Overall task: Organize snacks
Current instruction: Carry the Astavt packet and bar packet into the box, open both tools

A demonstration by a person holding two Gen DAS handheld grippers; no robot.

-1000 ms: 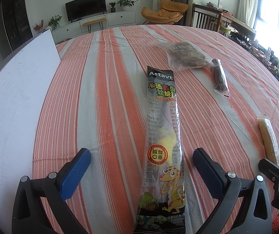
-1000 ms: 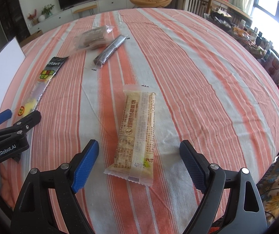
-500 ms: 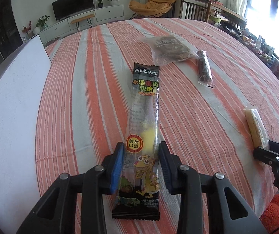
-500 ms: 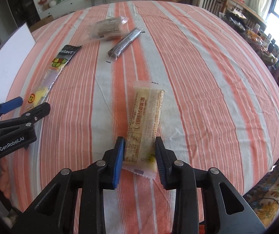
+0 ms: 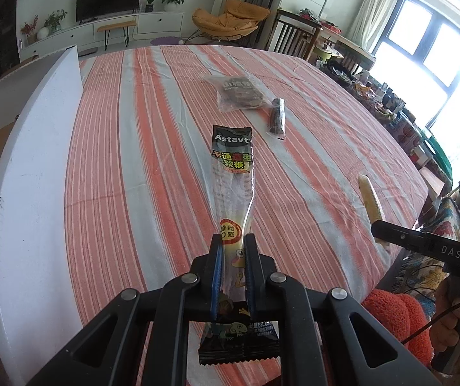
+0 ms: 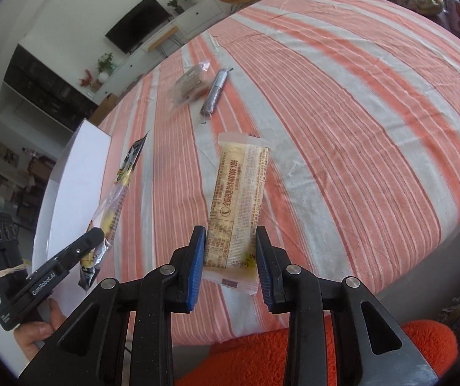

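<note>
Gummy candy packet (image 5: 234, 173) clenched in left claw (image 5: 232, 251), beige snack bar (image 6: 238, 206) clenched in right claw (image 6: 230, 251), both above orange-striped bench (image 5: 133, 167), bright living room.

Blurred clear snack bag (image 6: 188, 87)

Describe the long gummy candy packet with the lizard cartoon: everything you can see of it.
The gummy candy packet is a long, narrow plastic sleeve: black top band printed "Astavt", red and yellow Chinese characters below, a clear middle showing pale yellow candy, a round red and yellow sticker, and a black crimped bottom end with a cartoon lizard. The left gripper is shut on its lower part, and the sleeve is squeezed narrow between the blue pads. It points away over the striped tablecloth, apparently lifted, twisting slightly along its length.
</note>
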